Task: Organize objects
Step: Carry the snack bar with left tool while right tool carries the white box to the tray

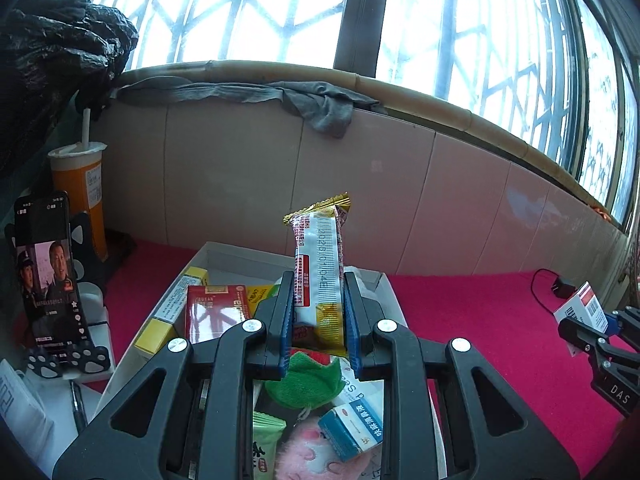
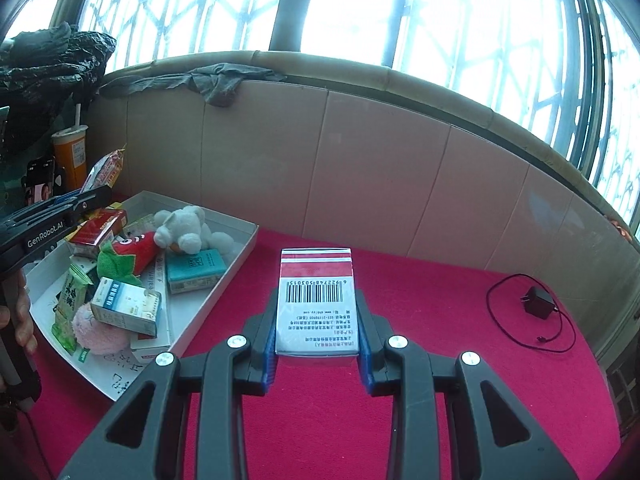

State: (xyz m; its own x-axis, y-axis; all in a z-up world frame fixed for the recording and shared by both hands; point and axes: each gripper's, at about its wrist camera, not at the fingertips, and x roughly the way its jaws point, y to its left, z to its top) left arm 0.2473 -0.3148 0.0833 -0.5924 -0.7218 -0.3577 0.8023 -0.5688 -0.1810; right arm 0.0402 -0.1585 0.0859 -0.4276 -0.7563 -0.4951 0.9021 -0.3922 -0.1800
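The left gripper (image 1: 318,312) is clamping its blue-padded jaws on a long, glossy foil snack packet (image 1: 319,256), which is standing upright between them with its crimped gold end pointing up, above the shallow white cardboard tray (image 1: 224,251). The right gripper (image 2: 316,344) is squeezing a stiff rectangular carton (image 2: 316,300) in red and white, its barcode face turned up, out over the bare red felt-like cloth (image 2: 420,360) to the right of the tray. Inside the tray things are lying crowded and overlapping: a shiny red box (image 1: 216,312), a yellow-ended white box (image 1: 168,320), a teal book-shaped box (image 2: 195,270), a blue-and-white medicine carton (image 2: 126,306), a green sachet (image 2: 70,300), a fuzzy white plush animal (image 2: 184,228), a red and green plush strawberry (image 2: 128,256) and a soft pink plush (image 2: 100,330). The tray's right wall is running diagonally, just beside the held carton in the right wrist view. To the right of it the cloth is stretching flat and open as far as a black charger (image 2: 538,300) with its looped thin cable, well apart from both grippers. A smooth tiled wall (image 2: 360,168) is closing the back edge, with a crumpled grey cloth (image 1: 316,108) draping over its ledge. At the left, a phone (image 1: 50,268) on a stand and an orange paper cup (image 1: 82,196) with a straw are standing close to the tray's left side.
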